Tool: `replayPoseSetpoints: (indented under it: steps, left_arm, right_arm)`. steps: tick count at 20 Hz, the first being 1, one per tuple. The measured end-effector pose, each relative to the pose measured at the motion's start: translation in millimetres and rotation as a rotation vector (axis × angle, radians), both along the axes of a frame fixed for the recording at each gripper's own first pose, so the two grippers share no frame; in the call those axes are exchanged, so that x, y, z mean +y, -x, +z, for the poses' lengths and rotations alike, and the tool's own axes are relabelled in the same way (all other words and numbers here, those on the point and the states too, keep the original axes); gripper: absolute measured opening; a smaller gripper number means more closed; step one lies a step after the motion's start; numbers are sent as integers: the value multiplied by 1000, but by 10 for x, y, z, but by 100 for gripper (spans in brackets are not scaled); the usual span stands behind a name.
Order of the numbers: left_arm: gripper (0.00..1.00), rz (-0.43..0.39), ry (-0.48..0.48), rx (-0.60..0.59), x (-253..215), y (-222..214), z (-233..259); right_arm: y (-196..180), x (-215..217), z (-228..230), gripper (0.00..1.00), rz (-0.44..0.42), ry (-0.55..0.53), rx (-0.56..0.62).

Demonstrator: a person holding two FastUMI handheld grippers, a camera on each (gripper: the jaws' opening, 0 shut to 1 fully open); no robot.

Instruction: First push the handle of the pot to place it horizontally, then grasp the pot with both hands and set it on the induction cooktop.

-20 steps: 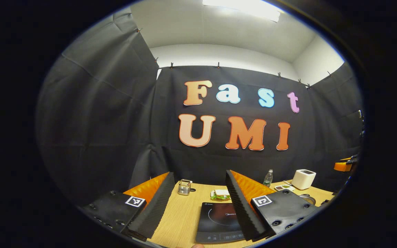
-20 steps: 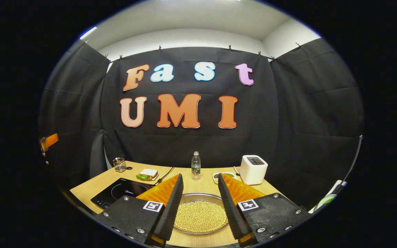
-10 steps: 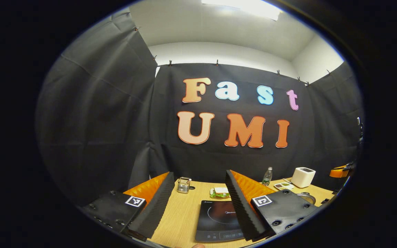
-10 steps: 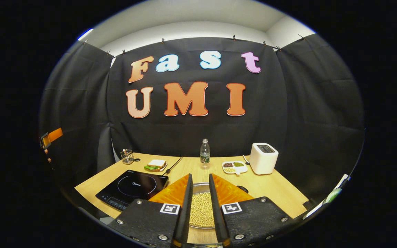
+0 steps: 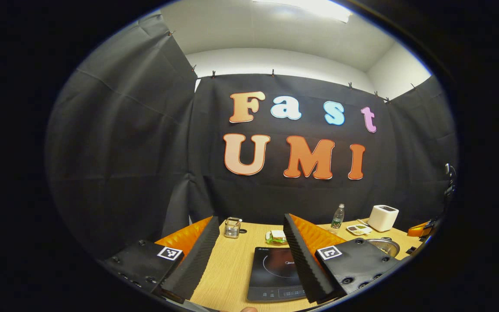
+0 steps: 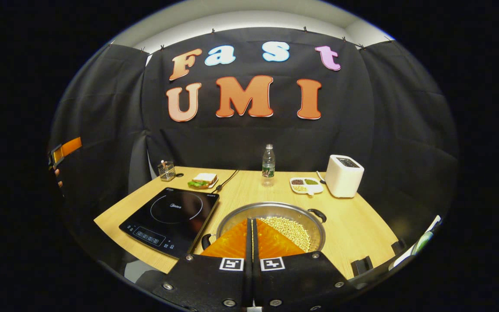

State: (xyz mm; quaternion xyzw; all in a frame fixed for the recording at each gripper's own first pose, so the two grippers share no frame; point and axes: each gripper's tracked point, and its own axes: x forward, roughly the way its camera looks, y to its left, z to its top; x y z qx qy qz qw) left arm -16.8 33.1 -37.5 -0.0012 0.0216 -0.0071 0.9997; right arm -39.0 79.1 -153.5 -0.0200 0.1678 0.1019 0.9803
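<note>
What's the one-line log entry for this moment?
right gripper: shut, empty, above pot of beans | left gripper: open, empty, facing induction cooktop | pot: on table, right of cooktop

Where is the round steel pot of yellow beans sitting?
In the right gripper view, the round steel pot of yellow beans sits on the wooden table, right of the black induction cooktop.

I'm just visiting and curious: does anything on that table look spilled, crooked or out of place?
Nothing looks spilled. The pot of beans sits beside the induction cooktop, and its two handles lie on a slant, not level. The sandwich, bottle and toaster stand tidy.
</note>
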Motion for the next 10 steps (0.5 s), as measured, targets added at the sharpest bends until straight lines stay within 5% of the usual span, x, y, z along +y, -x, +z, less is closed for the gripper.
replayPoseSetpoints:
  steps: [10]
  left_arm:
    - [98,-3,8,31,-4,-7,-155]
  right_arm:
    - [223,347,-853,0,115,60,215]
